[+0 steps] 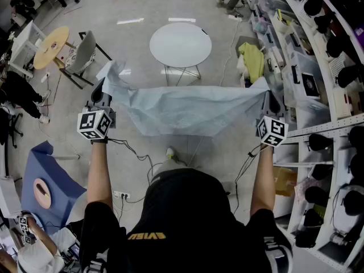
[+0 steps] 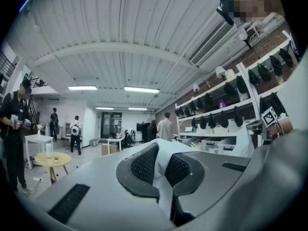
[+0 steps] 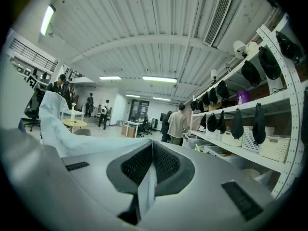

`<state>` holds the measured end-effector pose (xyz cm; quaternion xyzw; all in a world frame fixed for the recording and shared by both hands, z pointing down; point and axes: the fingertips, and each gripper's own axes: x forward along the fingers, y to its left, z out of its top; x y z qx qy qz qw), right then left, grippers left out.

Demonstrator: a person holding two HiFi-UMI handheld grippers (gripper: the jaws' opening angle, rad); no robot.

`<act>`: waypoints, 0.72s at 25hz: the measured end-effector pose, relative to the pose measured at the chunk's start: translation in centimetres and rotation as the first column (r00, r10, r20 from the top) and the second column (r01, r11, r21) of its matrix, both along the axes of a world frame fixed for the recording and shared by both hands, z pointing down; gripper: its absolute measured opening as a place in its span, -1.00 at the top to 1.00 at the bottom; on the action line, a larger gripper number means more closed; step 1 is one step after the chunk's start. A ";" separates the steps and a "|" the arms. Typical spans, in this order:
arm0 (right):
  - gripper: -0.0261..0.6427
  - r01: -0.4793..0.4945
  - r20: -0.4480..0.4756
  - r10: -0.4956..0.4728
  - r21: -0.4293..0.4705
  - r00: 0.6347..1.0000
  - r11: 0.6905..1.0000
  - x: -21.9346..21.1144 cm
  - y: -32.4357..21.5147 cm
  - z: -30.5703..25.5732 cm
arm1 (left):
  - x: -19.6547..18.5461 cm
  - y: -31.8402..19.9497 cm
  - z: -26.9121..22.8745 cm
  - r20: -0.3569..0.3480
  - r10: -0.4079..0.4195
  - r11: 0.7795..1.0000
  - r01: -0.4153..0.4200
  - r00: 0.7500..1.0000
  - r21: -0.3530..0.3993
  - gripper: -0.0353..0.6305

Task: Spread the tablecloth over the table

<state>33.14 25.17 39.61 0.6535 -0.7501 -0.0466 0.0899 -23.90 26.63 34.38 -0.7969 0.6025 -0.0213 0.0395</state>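
Grey polished floor [image 1: 136, 38], workshop hall, one run of shelving [image 1: 341, 104] down the right side. Items as I count them from my remote station:

- Round worktops, two. One white worktop [image 1: 180, 43] stands straight ahead. One yellow worktop [image 1: 51, 47] stands far left, with one grey chair [image 1: 84, 53] just beside it.
- Tablecloth [image 1: 187, 110], one, pale blue. It is not on the white worktop. It hangs in the air on the near side, stretched between both grippers, with its lower edge sagging.
- Grippers, two. The left gripper [image 1: 102, 91] has its jaws closed on the cloth's left corner, fabric bunched between the pads. The right gripper [image 1: 267, 98] has its jaws closed on the right corner, with one thin fold pinched between them.
- Yellow-green cloth [image 1: 252, 60], one, draped near the shelving.
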 end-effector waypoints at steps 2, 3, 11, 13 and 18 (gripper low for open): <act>0.91 0.031 -0.026 -0.030 0.034 0.999 0.999 1.3 0.1 -0.8 | 3.1 0.3 -0.4 0.018 0.002 1.000 -0.002 1.000 0.010 0.84; 0.91 0.044 -0.039 -0.043 0.047 0.998 0.998 1.8 0.3 -1.2 | 4.7 0.5 -0.5 0.029 0.007 1.000 -0.007 1.000 0.011 0.84; 0.91 0.162 -0.024 -0.160 0.112 0.987 0.981 0.1 1.7 -4.2 | 10.7 4.2 -1.2 0.108 -0.040 0.999 0.040 0.993 -0.002 0.84; 0.91 0.170 -0.023 -0.168 0.113 0.985 0.979 -0.2 1.8 -4.6 | 11.2 4.8 -1.3 0.112 -0.054 0.999 0.053 0.992 0.005 0.84; 0.91 0.164 -0.052 -0.160 0.096 0.986 0.982 1.0 2.6 -5.5 | 11.6 4.4 -1.4 0.098 -0.067 0.997 0.064 0.993 0.036 0.84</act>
